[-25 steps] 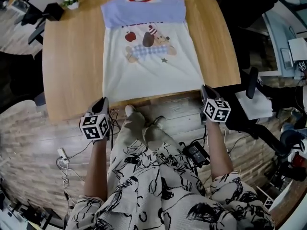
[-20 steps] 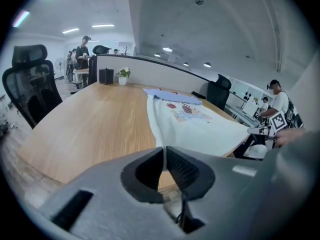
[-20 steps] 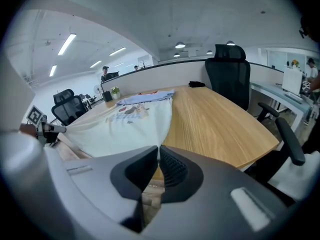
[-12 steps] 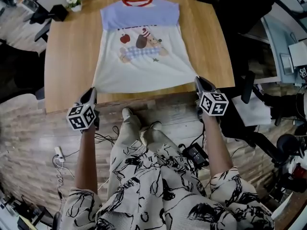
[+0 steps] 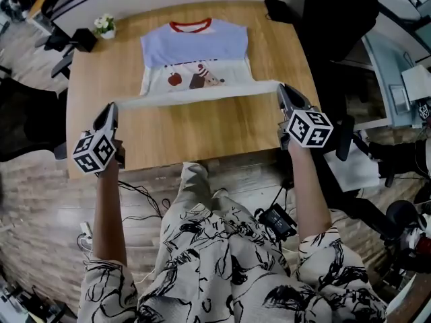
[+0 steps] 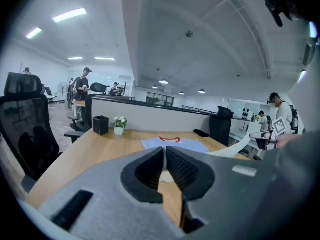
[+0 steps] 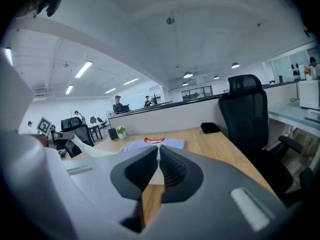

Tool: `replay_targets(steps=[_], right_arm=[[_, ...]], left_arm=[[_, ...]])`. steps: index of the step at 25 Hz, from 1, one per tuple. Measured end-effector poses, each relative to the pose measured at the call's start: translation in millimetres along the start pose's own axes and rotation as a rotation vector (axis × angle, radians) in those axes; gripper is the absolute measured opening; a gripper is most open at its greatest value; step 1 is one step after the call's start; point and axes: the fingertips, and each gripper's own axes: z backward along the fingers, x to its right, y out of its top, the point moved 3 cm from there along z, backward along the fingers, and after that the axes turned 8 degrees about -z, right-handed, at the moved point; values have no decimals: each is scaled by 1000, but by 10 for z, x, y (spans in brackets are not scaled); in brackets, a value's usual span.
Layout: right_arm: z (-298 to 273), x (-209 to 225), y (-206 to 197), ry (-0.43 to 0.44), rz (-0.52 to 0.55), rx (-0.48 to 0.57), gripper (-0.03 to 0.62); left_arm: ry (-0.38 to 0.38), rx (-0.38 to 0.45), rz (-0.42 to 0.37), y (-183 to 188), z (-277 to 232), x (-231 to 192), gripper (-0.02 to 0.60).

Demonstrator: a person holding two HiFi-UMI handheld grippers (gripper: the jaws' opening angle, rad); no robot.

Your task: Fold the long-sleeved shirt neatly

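Pinching the near hem of the long-sleeved shirt (image 5: 195, 46) at its 2 corners: left corner in the left hand-held gripper (image 5: 110, 110), right corner in the right hand-held gripper (image 5: 283, 91), jaws of both pressed together on the pale cloth. Holding that hem up off the wooden desk (image 5: 202, 136), stretched as a narrow white band between the 2 tools. Leaving the far part of the shirt flat on the desk: red collar farthest, blue yoke next, printed white front partly showing beyond the band. At the far-left corner of the desk, a small white flower pot (image 5: 103, 24) just beside a black box (image 5: 84, 39). At the far-right edge, a black pouch (image 5: 277, 10). Past the desk's far-right corner, a black office chair (image 5: 337, 12).
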Motion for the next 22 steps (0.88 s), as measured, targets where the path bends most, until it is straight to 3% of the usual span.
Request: replay_targets(steps=[6,11,22], right_arm=[[-343,29,492,-12,33,66,20],[-837,22,857,-45,51,87,20],[-1910,292,1162,-117,79,44,20]], left_arm=[[-10,71,-13,515,-424,-184,21],[-36,78,-45,862,-969,-475,21],[-85,55,-70,1062,-2085,-944,21]])
